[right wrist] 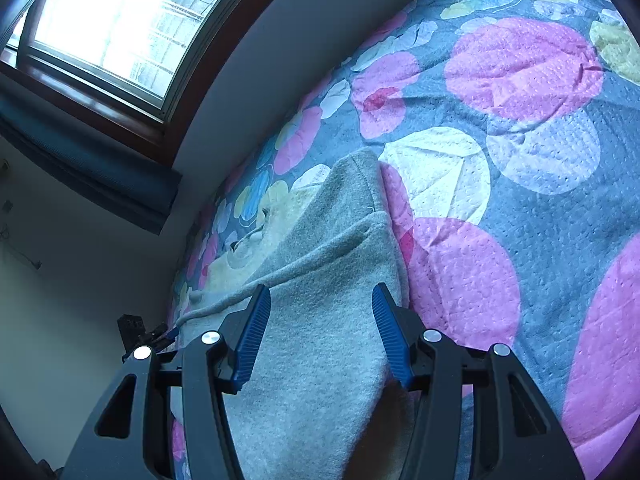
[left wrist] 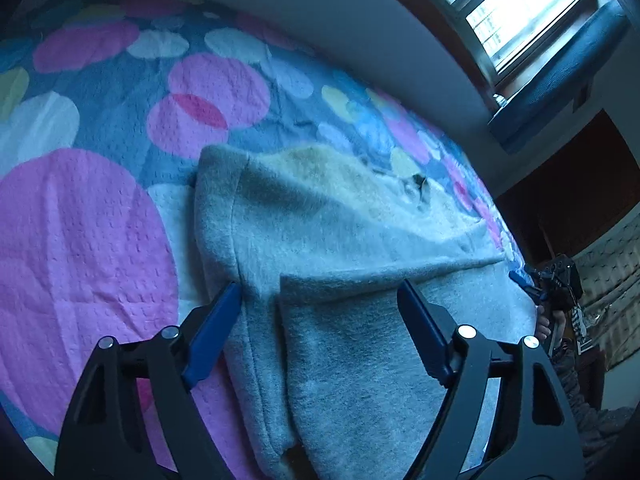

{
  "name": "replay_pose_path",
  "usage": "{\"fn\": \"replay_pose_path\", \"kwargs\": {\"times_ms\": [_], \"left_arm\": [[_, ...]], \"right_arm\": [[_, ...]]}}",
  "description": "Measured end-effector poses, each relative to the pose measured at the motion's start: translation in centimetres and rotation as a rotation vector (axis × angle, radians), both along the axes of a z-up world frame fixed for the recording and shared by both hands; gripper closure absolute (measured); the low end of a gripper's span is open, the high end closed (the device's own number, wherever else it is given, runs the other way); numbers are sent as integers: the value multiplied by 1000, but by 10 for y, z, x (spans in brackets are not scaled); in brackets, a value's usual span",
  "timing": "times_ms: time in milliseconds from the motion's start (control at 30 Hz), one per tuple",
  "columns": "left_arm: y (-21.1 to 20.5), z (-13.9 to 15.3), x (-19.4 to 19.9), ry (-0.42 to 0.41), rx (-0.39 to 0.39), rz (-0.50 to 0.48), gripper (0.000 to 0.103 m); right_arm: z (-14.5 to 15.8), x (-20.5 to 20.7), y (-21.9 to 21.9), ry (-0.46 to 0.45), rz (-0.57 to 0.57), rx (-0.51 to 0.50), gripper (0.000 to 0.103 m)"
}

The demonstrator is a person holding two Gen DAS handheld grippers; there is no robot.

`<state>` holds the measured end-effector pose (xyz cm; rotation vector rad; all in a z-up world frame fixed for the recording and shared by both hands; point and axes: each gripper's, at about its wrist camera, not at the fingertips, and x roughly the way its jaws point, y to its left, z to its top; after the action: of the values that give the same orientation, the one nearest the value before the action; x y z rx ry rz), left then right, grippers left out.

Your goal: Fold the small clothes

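Your left gripper (left wrist: 320, 296) hangs over the near part of a grey fleece garment (left wrist: 340, 240) that lies on the bed. Its blue-padded fingers (left wrist: 214, 332) stand wide apart, one over the garment's left side seam, the other over the grey fleece to the right; neither visibly presses on cloth, and nothing is held between them. A folded edge of the garment runs across just beyond the fingertips, with a paler, yellowish patch further up the cloth.

Your right gripper (right wrist: 322, 292) points along the same garment (right wrist: 320, 340) from the other side. Its fingers (right wrist: 254, 340) are parted to a moderate width and straddle the fleece; whether the pads bear on the cloth cannot be told, and no fold is pinched between them. The right edge of the garment passes beside the right-hand finger.

The garment rests on a bedspread (left wrist: 100, 220) printed with pink, white and yellow circles on blue. A wall and a bright window (right wrist: 120, 28) lie behind the bed. In the left wrist view your other gripper shows small at the garment's far right edge.
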<state>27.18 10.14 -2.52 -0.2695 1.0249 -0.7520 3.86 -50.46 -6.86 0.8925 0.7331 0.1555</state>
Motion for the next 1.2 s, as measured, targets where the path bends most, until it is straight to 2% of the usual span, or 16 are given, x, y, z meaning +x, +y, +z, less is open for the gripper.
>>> {"fn": "replay_pose_path", "kwargs": {"times_ms": [100, 233, 333, 400, 533, 667, 800, 933, 1000, 1033, 1067, 1100, 1167, 1200], "left_arm": [[1, 3, 0, 9, -29, -18, 23], [-11, -6, 2, 43, 17, -47, 23], [-14, -2, -4, 41, -32, -73, 23], [-18, 1, -9, 26, -37, -98, 23], [-25, -3, -10, 26, 24, -119, 35], [-24, -11, -6, 43, 29, -91, 45], [-27, -11, -5, 33, 55, -84, 46], [-32, -11, -3, 35, 83, -84, 46], [-33, -12, -2, 37, 90, -79, 46], [-33, -11, -3, 29, 97, -77, 50], [-34, -10, -4, 14, 110, -72, 59], [-33, -8, -6, -8, 130, -61, 65], [-31, -5, -8, -24, 139, -46, 92], [-29, -3, -10, -25, 129, -41, 92]], "right_arm": [[-4, -1, -3, 3, -5, 15, 50], [-3, -2, -5, -1, -3, 16, 50], [2, -6, -8, -10, -12, 1, 50], [4, -9, -15, -20, -39, 0, 50], [-2, -8, -29, 3, -73, 0, 50], [-5, 1, -24, 29, -45, -43, 50], [2, 13, -13, 22, -4, -117, 50], [-3, 32, -11, 65, 14, -157, 50], [-3, 35, -8, 60, 20, -177, 70], [0, 34, -5, 59, 18, -209, 83], [4, 32, -1, 54, 10, -246, 89], [8, 28, 1, 45, 7, -271, 93], [19, 19, 6, 16, -2, -309, 94], [26, 13, 9, -4, -4, -321, 94]]}}
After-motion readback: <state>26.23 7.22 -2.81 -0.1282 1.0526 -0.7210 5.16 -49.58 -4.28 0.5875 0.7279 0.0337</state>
